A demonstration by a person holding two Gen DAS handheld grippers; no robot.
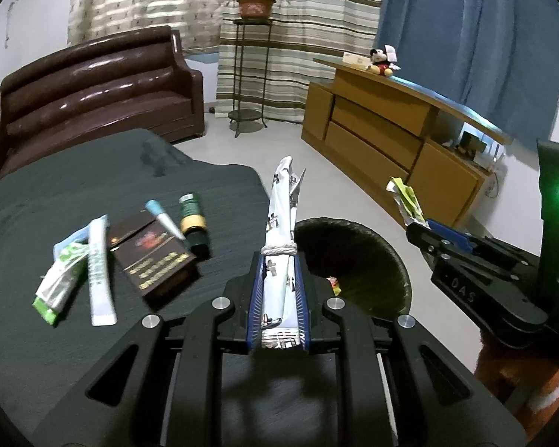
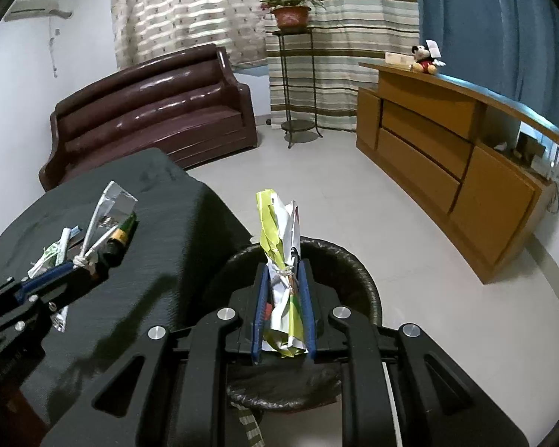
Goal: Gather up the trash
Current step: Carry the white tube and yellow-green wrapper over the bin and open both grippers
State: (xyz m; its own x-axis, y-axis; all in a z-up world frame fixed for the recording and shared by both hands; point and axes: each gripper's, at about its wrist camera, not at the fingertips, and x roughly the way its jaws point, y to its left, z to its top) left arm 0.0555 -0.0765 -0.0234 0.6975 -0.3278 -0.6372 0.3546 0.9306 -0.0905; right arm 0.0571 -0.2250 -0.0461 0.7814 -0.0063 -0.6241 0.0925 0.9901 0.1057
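My left gripper (image 1: 278,260) is shut on a white printed wrapper (image 1: 279,216) tied with string, held at the table's right edge beside the black-lined trash bin (image 1: 369,260). My right gripper (image 2: 283,272) is shut on a crumpled yellow-green and white wrapper (image 2: 279,223), held over the bin (image 2: 361,279). The right gripper also shows in the left wrist view (image 1: 421,227), and the left gripper in the right wrist view (image 2: 76,264). Several items lie on the dark table (image 1: 74,193): a green-white packet (image 1: 61,279), a white tube (image 1: 100,268), a dark brown box (image 1: 152,257), a blue-capped tube (image 1: 166,218) and a green-yellow bottle (image 1: 193,219).
A brown sofa (image 1: 93,85) stands behind the table. A metal plant stand (image 1: 251,74) with a potted plant stands by the striped curtain. A wooden cabinet (image 1: 391,130) with a Mickey toy (image 1: 382,61) runs along the right. Light tiled floor (image 1: 279,145) lies between them.
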